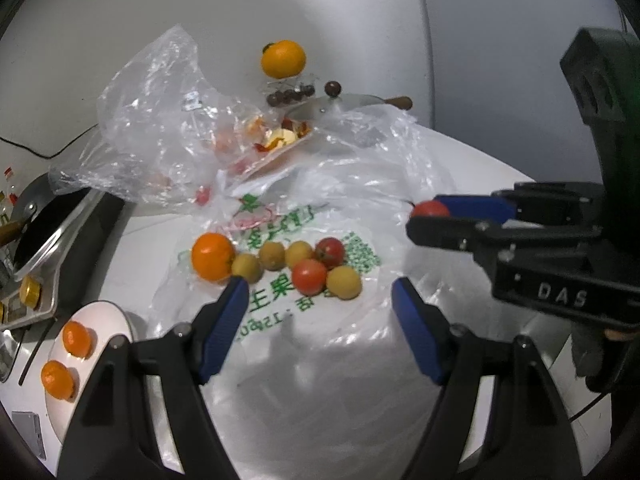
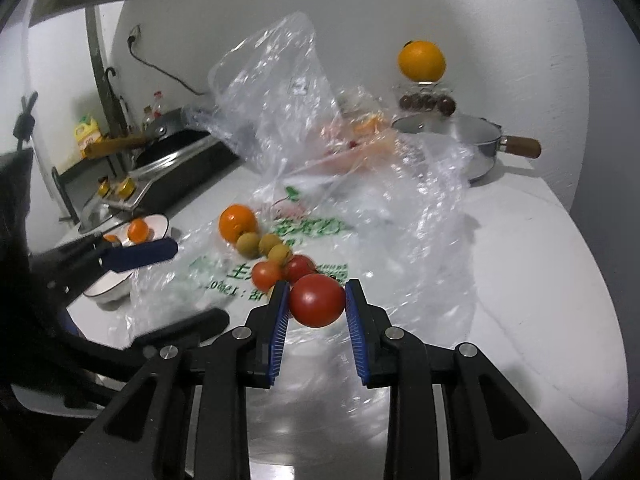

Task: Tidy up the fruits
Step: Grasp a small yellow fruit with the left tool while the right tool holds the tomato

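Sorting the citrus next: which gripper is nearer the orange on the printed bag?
Left. The left gripper hangs open just beside the orange; the right gripper, gripping a tomato, sits farther off.

Light was cool, even and moderately bright in both my views. Glare broke up on the crinkled plastic bag (image 2: 360,200); a soft shadow lay under my fingers. Fisheye bending was strong, with black vignetted corners. Overall softness, slight motion blur; the far wall (image 1: 100,40) was dimmer.

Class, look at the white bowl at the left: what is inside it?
Two small oranges lie in the white bowl. The left gripper, open, covers the bowl's near side, so anything more there cannot be seen.
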A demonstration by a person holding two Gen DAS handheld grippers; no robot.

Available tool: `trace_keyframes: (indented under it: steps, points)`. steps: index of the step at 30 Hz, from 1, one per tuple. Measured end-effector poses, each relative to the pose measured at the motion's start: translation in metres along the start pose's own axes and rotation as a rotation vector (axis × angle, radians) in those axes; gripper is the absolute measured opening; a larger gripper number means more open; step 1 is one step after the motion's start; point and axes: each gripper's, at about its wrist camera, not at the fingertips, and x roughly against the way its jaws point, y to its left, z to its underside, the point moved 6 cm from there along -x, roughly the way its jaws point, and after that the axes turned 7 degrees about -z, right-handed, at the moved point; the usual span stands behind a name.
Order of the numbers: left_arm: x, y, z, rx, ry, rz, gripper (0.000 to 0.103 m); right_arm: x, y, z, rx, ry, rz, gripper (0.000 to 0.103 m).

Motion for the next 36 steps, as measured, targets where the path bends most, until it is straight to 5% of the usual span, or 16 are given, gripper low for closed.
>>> trace_keyframes:
  steps: [11, 28, 36]
  points:
    - [-0.032, -0.023, 0.004, -0.020, 0.078, 0.036, 0.049, 0.005, -0.019, 0.000, 0.001, -0.021, -0.010, 0.030]
    - [-0.065, -0.026, 0.003, 0.004, 0.156, 0.053, 0.042, 0.004, -0.024, -0.001, 0.019, -0.044, -0.052, 0.030]
    - [-0.070, -0.023, 0.001, 0.023, 0.167, 0.070, 0.027, 0.002, -0.023, -0.001, 0.029, -0.035, -0.050, 0.030]
